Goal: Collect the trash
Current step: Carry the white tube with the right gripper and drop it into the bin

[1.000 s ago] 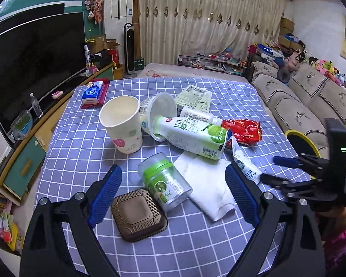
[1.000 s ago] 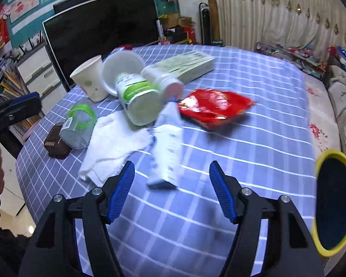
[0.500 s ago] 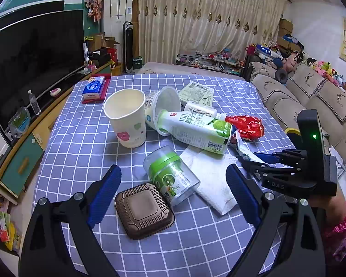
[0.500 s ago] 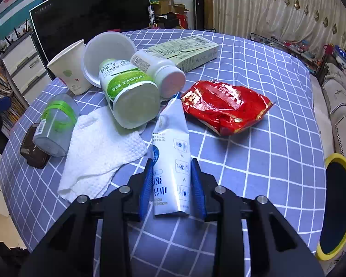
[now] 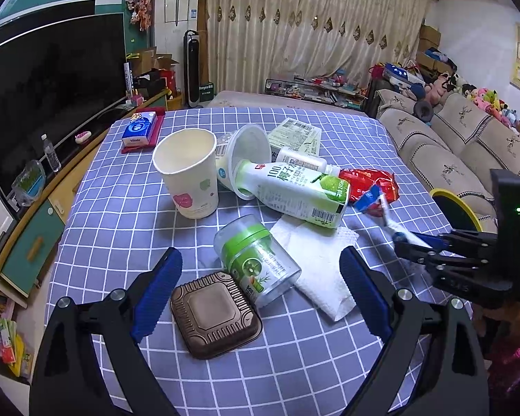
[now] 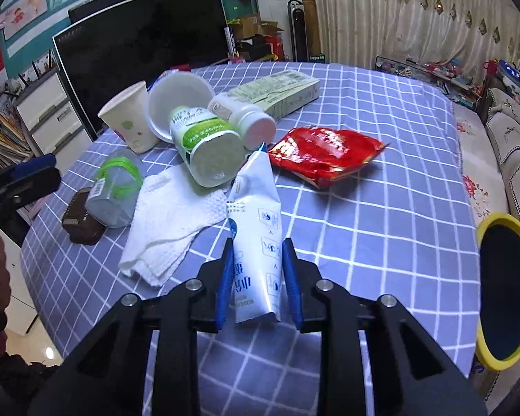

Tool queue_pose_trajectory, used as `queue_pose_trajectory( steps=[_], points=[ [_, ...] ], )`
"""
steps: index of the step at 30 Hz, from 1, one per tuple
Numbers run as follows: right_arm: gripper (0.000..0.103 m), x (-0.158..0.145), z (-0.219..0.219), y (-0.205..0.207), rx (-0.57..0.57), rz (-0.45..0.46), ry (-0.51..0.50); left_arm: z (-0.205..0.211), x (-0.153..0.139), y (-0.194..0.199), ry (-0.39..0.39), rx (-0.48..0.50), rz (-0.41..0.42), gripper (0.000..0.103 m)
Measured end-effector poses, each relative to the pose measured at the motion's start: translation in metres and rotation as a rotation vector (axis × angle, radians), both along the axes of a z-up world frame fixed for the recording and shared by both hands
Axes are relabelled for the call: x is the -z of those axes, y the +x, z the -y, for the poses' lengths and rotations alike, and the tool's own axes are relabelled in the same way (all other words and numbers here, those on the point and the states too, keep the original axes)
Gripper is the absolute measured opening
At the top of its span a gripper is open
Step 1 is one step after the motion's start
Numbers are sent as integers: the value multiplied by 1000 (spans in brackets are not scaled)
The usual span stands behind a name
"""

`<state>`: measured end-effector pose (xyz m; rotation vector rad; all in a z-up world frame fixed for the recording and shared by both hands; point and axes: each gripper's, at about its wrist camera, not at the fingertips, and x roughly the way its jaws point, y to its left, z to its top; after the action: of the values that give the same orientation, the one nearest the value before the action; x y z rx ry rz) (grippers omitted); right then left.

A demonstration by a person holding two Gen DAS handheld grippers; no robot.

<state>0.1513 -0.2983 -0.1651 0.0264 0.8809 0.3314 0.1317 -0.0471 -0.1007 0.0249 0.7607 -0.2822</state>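
**Right gripper clamps the white pouch**

Since 1 s ago the right gripper [image 6: 256,277] has gone from wide open, w/ the pouch lying loose ahead of it, to narrow around the flat white-and-blue plastic pouch [image 6: 258,239]; its jaws have just been closing, pouch between them. Both blue pads [image 6: 225,277] now press the pouch's sides near its lower end. Top end of pouch points toward the crumpled red foil snack bag [image 6: 324,154], w/ its lower end lifted off the blue-and-white checked tablecloth [image 6: 381,215].

Left gripper [image 5: 260,291] hangs over the near edge of the table, jaws spread wide, nothing between the pads. Just ahead of it: a brown square plastic lid [image 5: 215,315], touching a clear plastic jar w/ green label [image 5: 256,263] lying on its side. White paper towel [image 5: 315,260] lies beside the jar, partly under the white-and-green drink bottle [image 5: 291,194], also on its side. Upright white paper cup [image 5: 189,173] stands left of the bottle.

Right of the table, near the sofa, a yellow-rimmed round bin [image 6: 506,294] w/ a dark opening sits well apart from the pouch.
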Motion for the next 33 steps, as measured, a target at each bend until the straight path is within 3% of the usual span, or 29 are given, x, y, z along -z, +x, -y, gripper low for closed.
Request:
queue_pose_trajectory(
  steps=[8, 15, 18, 23, 33],
  points=[
    [26, -18, 43, -25, 74, 47, 24, 14, -5, 1, 13, 9, 10, 91],
    [26, -26, 133, -36, 293, 75, 6, 30, -4, 1, 27, 34, 6, 91],
    [26, -12, 186, -32, 422, 31, -28, 37, -4, 0, 34, 46, 7, 91],
    [26, 19, 239, -21, 536, -54, -66, 47, -3, 1, 45, 55, 7, 91],
    [30, 78, 279, 3, 610, -180, -81, 58, 1, 3, 70, 68, -6, 91]
  ],
)
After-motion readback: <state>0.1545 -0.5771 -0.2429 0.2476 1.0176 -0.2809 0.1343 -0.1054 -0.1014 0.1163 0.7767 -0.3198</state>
